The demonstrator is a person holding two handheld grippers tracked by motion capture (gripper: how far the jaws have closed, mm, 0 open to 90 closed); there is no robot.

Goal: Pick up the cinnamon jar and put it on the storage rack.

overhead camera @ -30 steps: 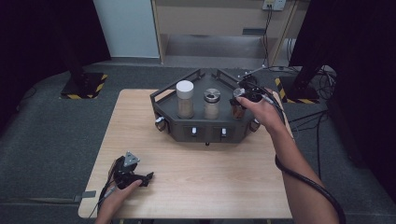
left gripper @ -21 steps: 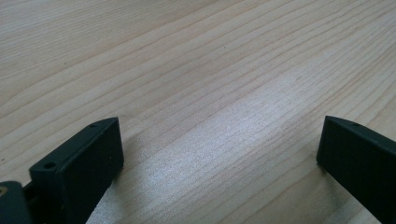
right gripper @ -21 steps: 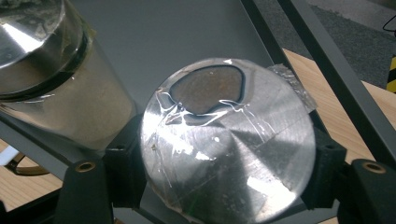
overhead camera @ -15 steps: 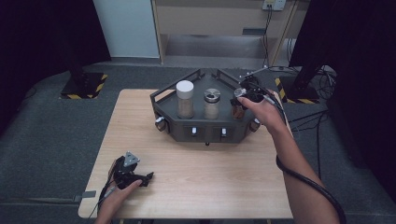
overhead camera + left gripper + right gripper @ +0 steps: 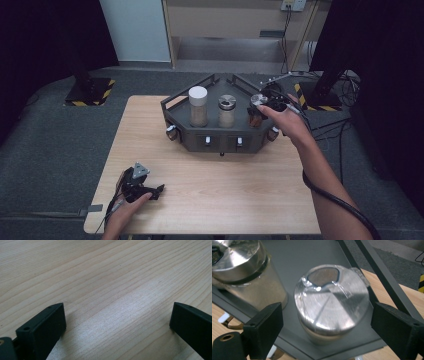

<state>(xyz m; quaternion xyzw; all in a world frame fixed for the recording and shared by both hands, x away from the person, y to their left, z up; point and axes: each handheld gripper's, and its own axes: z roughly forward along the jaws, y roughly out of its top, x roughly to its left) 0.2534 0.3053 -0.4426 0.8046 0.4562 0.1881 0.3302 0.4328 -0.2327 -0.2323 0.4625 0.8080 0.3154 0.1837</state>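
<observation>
A dark grey six-sided tray [image 5: 220, 142] stands at the table's far middle with three jars in a row. The right jar [image 5: 256, 100], with a shiny metal lid, sits at the tray's right end. My right gripper [image 5: 261, 107] hangs over it. In the right gripper view the jar [image 5: 332, 307] stands between the black jaws of my right gripper [image 5: 327, 315], which have just been opening; a gap shows on each side and the pads do not touch it. My left gripper [image 5: 158, 189] lies on the table at the near left, and its view shows the left gripper [image 5: 117, 312] open over bare wood.
A white-lidded jar [image 5: 198, 106] and a second metal-lidded jar [image 5: 226, 110] stand left of the right jar; the second jar [image 5: 239, 270] is close beside my right gripper's left jaw. Small knobs line the tray's front wall. The tray's raised rim [image 5: 372, 267] runs behind the right jar.
</observation>
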